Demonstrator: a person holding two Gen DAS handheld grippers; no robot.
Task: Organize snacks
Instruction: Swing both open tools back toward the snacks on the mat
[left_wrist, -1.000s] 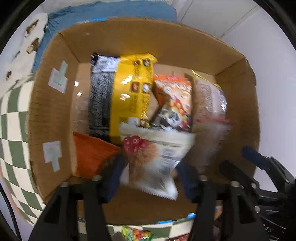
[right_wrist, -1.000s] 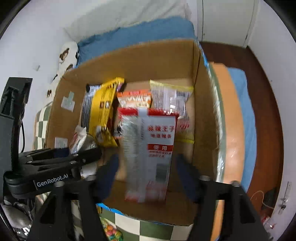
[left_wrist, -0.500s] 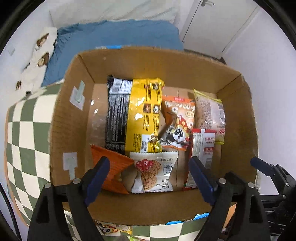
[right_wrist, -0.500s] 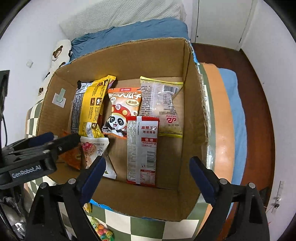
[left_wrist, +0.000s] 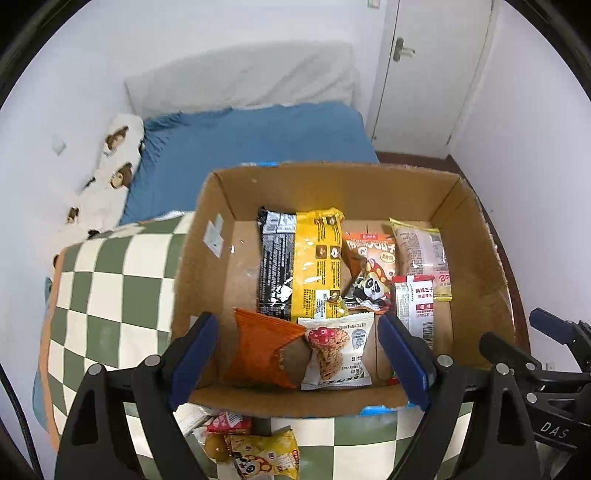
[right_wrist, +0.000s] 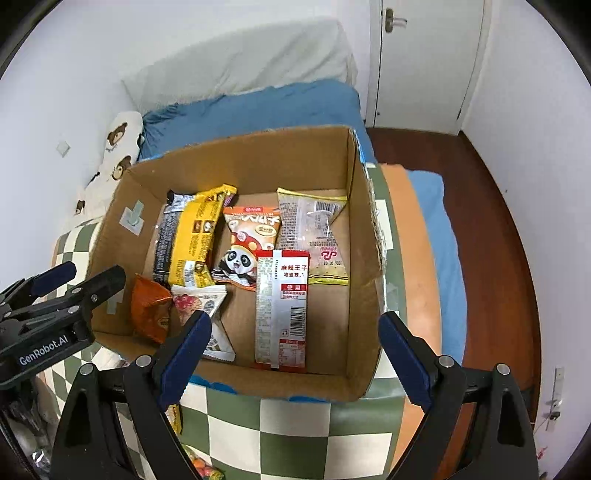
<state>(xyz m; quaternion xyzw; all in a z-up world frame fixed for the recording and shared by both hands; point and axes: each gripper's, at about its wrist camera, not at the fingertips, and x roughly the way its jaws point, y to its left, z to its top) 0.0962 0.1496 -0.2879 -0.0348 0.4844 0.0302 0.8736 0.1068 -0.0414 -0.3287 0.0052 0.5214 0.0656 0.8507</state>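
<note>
In the left wrist view the left gripper (left_wrist: 297, 354) stood with its jaws spread wide, and its blue pads (left_wrist: 192, 352) sat at the lower left and lower right of the frame, touching nothing. Between and beyond them lay the oat snack packet (left_wrist: 338, 352) and the orange packet (left_wrist: 264, 349), both resting on the floor of the cardboard box (left_wrist: 207, 302) against its near wall, free of the fingers.

In the right wrist view the right gripper (right_wrist: 293, 356) was likewise wide apart and empty, with one blue pad (right_wrist: 186, 354) at lower left and the other at lower right, hanging over the near edge of the box. The red and white packet (right_wrist: 282, 310) lay flat on the box floor in the centre of the frame, clear of both pads.

Higher in that frame, toward the far wall of the box, lay the yellow packet (right_wrist: 197, 240) overlapping a black packet (right_wrist: 164, 240), then the panda packet (right_wrist: 245, 247) and the clear wrapped packet (right_wrist: 316, 232) to the right. The box stood on a green and white checked cloth (right_wrist: 295, 435). At the bottom centre of the left wrist view, a few loose snacks (left_wrist: 258, 448) lay on the cloth outside the box. At the left edge of the right wrist view, the left gripper's black frame showed beside the box.
</note>
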